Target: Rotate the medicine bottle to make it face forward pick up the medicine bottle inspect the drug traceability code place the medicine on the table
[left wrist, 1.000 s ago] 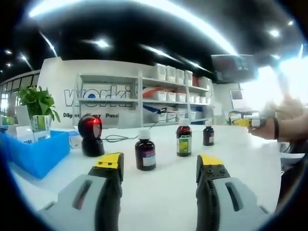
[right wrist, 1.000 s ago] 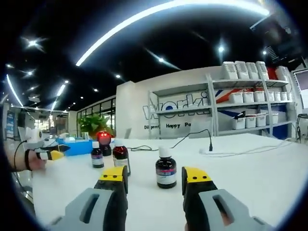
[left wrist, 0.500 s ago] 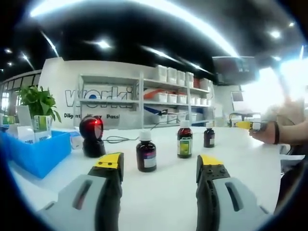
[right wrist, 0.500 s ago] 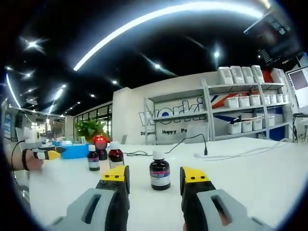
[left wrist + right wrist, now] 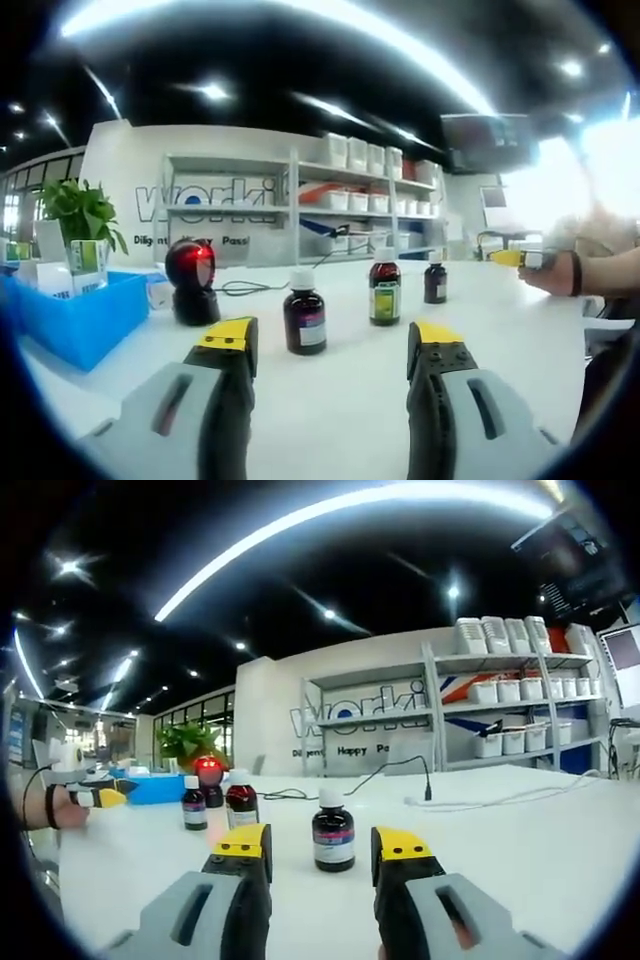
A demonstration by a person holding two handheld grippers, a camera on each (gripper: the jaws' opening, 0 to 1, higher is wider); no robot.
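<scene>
The back wall (image 5: 120, 190) carries large blue letters "worki", cut off by shelving (image 5: 300, 205), with smaller words "Happy" and "Pass" partly legible at six o'clock beneath.

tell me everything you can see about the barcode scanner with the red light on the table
The barcode scanner is a dark, glossy, rounded unit with a bulbous head on a wider black base, plastic by its look. Its front window glows red, so it seems to be powered on. It stands upright on the white table, beside the blue bin and apart from the nearest medicine bottle. A dark cable lies on the table next to it. In the right gripper view its red glow shows behind two bottles.
</scene>
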